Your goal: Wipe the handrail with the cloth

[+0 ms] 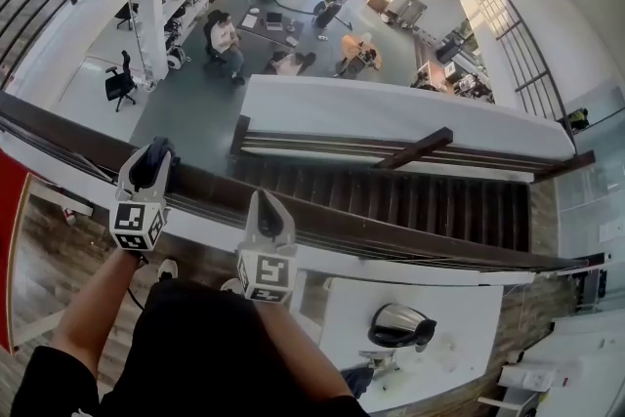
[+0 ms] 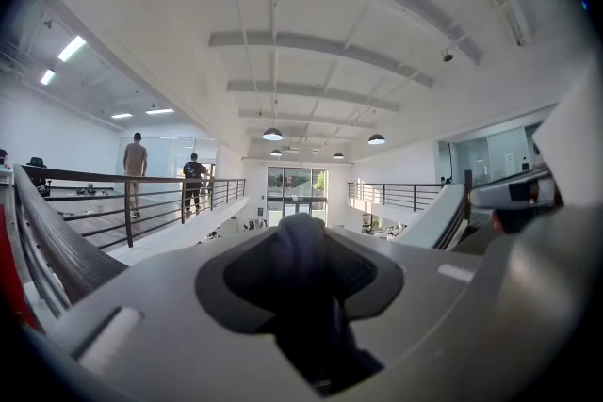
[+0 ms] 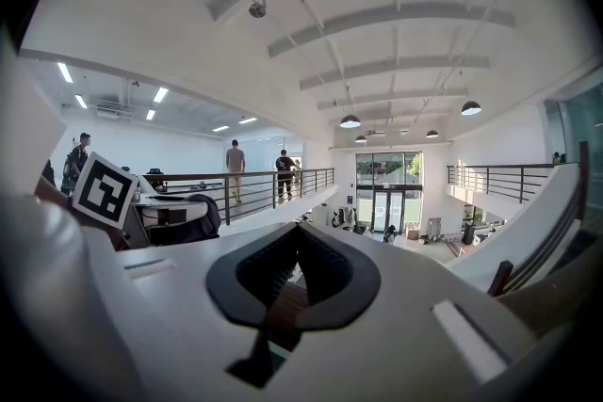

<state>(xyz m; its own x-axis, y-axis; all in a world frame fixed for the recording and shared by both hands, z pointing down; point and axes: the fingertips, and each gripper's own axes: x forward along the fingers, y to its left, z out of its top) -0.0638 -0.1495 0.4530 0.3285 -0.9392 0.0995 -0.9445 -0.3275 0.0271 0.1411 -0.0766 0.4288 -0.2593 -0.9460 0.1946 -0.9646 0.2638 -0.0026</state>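
Dark wood handrail (image 1: pixel 410 237) runs slantwise across the head view, with an open hall (image 1: pixel 195 103) far below it. At the rail's left part the left gripper (image 1: pixel 153 154) has its fingers closed on a dark cloth (image 2: pixel 301 273), which is bunched between them. The cloth sits over the rail's top, though I cannot tell whether they touch. The right gripper (image 1: pixel 266 210) is just beside it along the rail, its tips over the wood. Its fingers meet at the tips and grip nothing, and brown rail shows through the gap behind them.
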